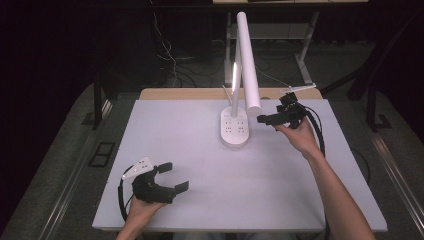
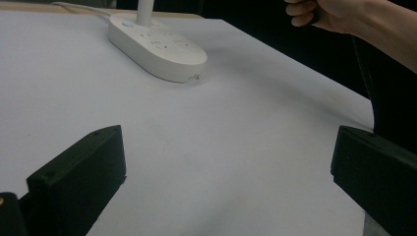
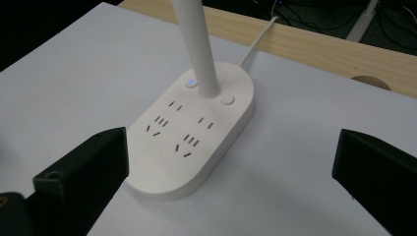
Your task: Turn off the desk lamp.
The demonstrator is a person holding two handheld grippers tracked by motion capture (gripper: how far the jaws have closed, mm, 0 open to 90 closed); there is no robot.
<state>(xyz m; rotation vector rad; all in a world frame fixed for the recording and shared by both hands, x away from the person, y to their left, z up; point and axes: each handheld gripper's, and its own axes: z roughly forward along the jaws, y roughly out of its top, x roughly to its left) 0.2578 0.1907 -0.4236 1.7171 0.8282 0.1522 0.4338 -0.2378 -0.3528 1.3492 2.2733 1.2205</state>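
**Tongs released on both sides of the desk lamp**

Resting at the near left of the white table (image 1: 165,130), the left tongs (image 1: 175,177) lie in the person's left hand (image 1: 142,207) with both black jaws spread wide and nothing but bare tabletop between them. A grey three-cornered plate sits on top of them, and a black cable loops from their rear towards the table's near edge.

Farther along, at the middle of the table's far half, stands the desk lamp (image 1: 235,127). Its base is a white oval block with rows of socket slots in its top, a small lit button (image 3: 191,83) beside the foot of the stem and a round button (image 3: 227,100) on the other side. The white stem rises from the far end of the base, and a long white tube head leans over it. A white cord (image 3: 255,42) runs from the base across the wooden strip at the table's far edge.

Just right of the lamp, the right tongs (image 1: 267,120) are held above the table in the right hand (image 1: 300,137), released, jaws wide apart and holding nothing, aimed at the base without touching it.
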